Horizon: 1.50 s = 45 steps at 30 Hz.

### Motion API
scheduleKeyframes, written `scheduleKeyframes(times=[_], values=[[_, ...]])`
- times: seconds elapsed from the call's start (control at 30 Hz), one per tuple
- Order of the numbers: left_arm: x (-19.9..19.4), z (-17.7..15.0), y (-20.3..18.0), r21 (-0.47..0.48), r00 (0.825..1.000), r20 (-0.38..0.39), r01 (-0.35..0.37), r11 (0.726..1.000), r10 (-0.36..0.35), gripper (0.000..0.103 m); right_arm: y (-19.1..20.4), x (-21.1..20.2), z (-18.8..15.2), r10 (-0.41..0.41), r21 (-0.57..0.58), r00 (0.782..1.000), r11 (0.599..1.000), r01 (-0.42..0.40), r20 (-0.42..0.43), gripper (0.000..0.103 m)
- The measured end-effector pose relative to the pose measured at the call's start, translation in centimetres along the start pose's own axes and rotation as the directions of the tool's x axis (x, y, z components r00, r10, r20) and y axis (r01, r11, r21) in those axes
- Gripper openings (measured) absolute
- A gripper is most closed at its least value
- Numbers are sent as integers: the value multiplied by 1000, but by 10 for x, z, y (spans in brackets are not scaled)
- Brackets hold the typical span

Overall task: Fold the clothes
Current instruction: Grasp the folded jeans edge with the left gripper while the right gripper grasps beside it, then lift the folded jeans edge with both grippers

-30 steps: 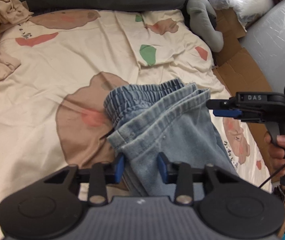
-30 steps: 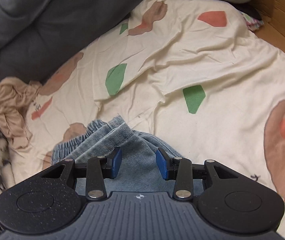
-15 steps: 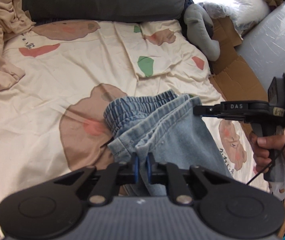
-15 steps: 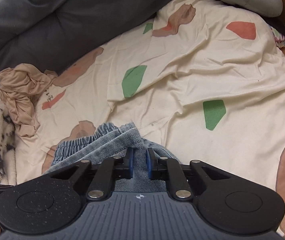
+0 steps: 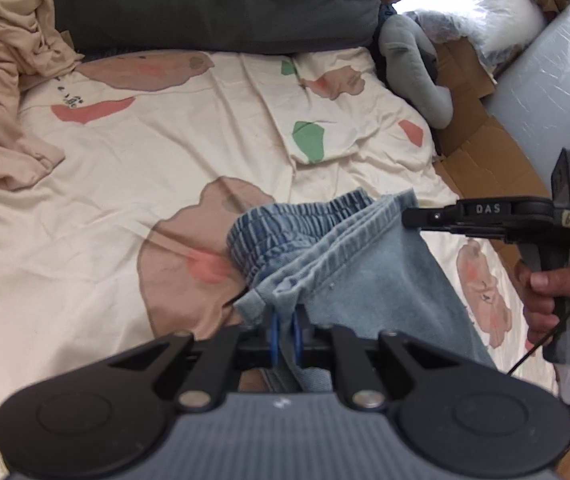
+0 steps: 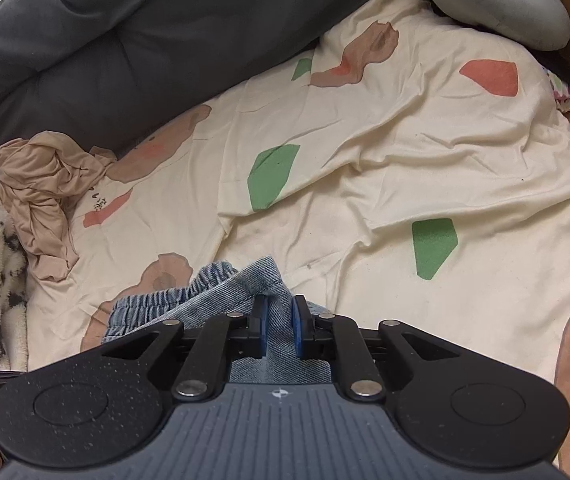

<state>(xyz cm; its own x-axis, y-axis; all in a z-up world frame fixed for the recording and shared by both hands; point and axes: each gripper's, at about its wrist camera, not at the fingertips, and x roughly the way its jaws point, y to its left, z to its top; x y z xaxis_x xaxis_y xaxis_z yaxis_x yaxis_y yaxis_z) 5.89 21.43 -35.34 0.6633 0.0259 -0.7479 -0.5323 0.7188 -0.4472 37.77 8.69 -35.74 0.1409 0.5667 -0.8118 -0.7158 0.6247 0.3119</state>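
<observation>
a: both sets of jaws have just been closing; a second ago they stood wide around the denim, now the left gripper point(image 5: 284, 330) pinches the hem edge of the jeans point(image 5: 349, 264) and the right gripper point(image 6: 278, 326) clamps a fold of the same cloth.

b: so each one is shut on fabric?

a: yes, the blue pads press denim on both sides. seen from the left wrist, the jeans lie bunched at the middle of the bed sheet point(image 5: 133, 168), elastic waistband toward 12 o'clock, and the right gripper comes in from 3 o'clock to the far corner.

b: how should the lift go?

a: i'd raise both corners together and keep the edge between them taut, so the layers don't slip apart. denim is heavy; a shallow pinch could let go, so move slowly and lay it down flat on open sheet toward 12 o'clock.

b: is there room?

a: plenty. the sheet is cream with bear and colour patches, wrinkled and soft. a beige garment point(image 5: 5, 80) sits crumpled at 10 o'clock, a dark grey cushion point(image 5: 213, 0) runs along 12, and cardboard point(image 5: 485, 152) lies past the bed at 2 o'clock.
</observation>
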Motion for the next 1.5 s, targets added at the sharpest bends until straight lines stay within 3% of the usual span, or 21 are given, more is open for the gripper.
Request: scheduleKeyframes(times=[0.03, 0.13, 0.2, 0.23, 0.3, 0.47, 0.63, 0.7, 0.8, 0.97, 1.17, 1.5], values=[[1, -1, 0, 0, 1000, -3, -3, 1000, 3, 12, 0, 0, 0, 3, -4, 1000, 1000, -3, -4, 13], [1, -2, 3, -14, 1000, -22, -17, 1000, 17, 29, 0, -4, 3, 9, -43, 1000, 999, -9, -13, 22], [2, -3, 6, -26, 1000, -29, -13, 1000, 12, 51, 0, -5, 5, 24, -63, 999, 998, -25, -22, 35], [4, -3, 7, -32, 1000, -29, -9, 999, 8, 55, -1, -4, 6, 37, -68, 999, 997, -39, -29, 41], [9, -6, 11, -37, 1000, -11, 24, 999, -24, 62, -2, 2, 8, 58, -86, 997, 994, -62, -45, 42], [20, -10, 26, -99, 993, 34, 117, 988, -114, 61, -10, 20, 10, 130, -88, 988, 987, -137, -80, 49], [18, -8, 21, -65, 991, 49, 128, 990, -125, 45, -17, 26, 8, 182, -82, 980, 979, -188, -76, 49], [14, -8, 20, -71, 992, 54, 119, 990, -115, 39, -16, 25, 8, 187, -98, 980, 976, -193, -69, 45], [9, -10, 19, -93, 993, 70, 100, 991, -94, 31, -7, 18, 7, 182, -147, 982, 971, -189, -57, 25], [-10, -7, 3, -51, 990, 114, 88, 995, -81, 21, 1, -1, 5, 161, -177, 987, 971, -161, -14, 12], [-21, 11, -21, -11, 982, 141, 130, 991, -128, 19, 7, -35, 4, 63, -157, 996, 986, -52, 69, 11], [12, 33, -25, 12, 984, 126, 129, 992, -130, 19, 3, -55, 22, -36, -121, 994, 991, 49, 103, 11]])
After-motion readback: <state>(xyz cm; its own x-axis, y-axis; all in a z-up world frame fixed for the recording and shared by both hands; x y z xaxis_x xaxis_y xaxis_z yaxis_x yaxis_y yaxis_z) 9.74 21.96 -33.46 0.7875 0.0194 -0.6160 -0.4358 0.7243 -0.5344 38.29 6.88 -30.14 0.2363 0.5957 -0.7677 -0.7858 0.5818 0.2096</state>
